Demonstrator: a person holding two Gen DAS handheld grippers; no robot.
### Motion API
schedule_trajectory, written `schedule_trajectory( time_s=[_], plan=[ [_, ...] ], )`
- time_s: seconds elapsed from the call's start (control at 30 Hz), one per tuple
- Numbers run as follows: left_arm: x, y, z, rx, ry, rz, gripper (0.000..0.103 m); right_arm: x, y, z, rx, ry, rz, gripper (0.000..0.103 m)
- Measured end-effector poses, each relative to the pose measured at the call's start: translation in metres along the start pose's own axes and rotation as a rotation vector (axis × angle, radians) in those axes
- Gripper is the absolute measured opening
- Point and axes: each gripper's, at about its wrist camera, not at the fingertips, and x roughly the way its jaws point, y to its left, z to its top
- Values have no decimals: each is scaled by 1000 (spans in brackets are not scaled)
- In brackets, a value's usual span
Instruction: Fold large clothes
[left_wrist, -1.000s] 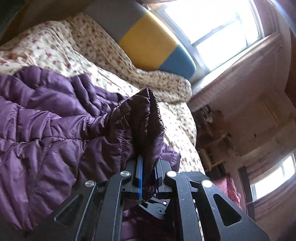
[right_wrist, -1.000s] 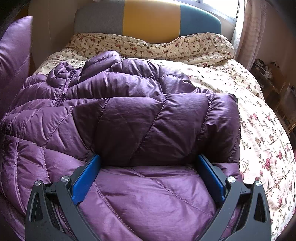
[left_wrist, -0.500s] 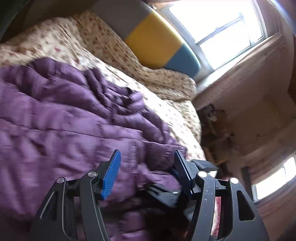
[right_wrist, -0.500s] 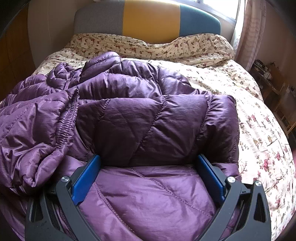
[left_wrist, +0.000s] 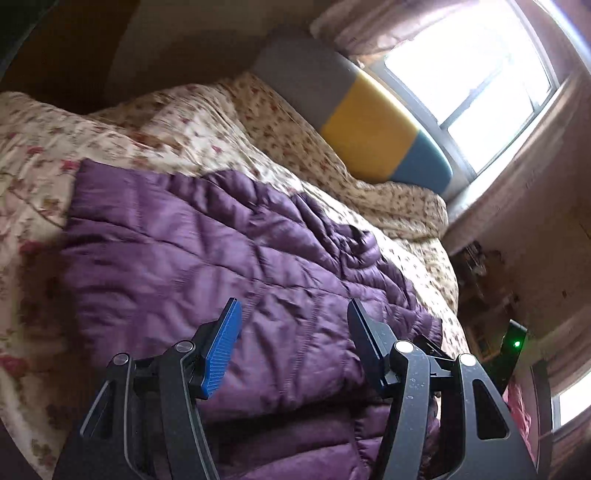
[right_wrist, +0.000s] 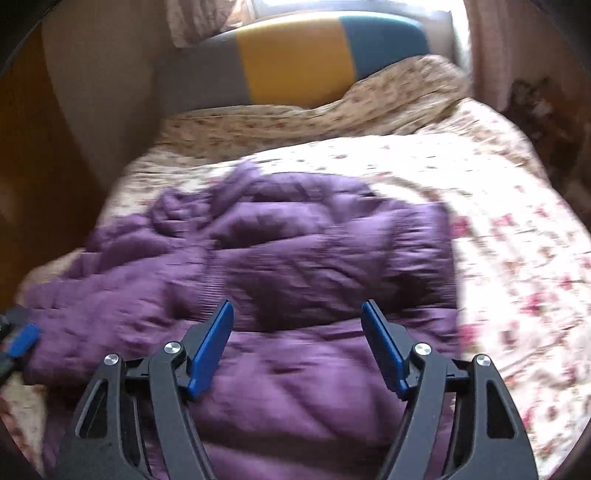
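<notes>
- Jacket (right_wrist: 295, 266) covers the near middle of the bed (right_wrist: 517, 258).
- Bare floral cover lies right of it and between it and the headboard (right_wrist: 295, 55).
- A wall (right_wrist: 92, 92) closes the left side; bunched bedding (right_wrist: 369, 99) lies against the headboard.

jacket (right_wrist: 295, 266) on bedspread (right_wrist: 517, 221) | headboard (right_wrist: 295, 62) behind

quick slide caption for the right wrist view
Open right gripper above a folded purple puffer jacket lying on a floral bedspread, striped headboard behind.
</notes>
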Motion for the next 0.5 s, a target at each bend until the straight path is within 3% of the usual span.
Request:
schedule_trajectory(
  time_s=[0.13, 0.2, 0.23, 0.27, 0.33, 0.5],
  plan=[
    [-17, 18, 1, -26, -36, 25, 59, 25, 21, 1, 35, 93, 88, 71],
    [-22, 26, 2, -41, -47, 33, 59, 37, 29, 1, 41, 132, 113, 50],
    [-26, 33, 2, -53, -58, 41, 59, 39, 35, 1, 37, 142, 122, 28],
    [-30, 38, 3, -63, -67, 47, 59, 39, 37, 1, 24, 136, 108, 18],
    [-38, 48, 5, -82, -89, 65, 59, 30, 43, 5, -15, 93, 66, 9],
    [-57, 72, 11, -140, -156, 121, 59, 11, 28, 4, -34, -2, -71, 7]
  ],
)
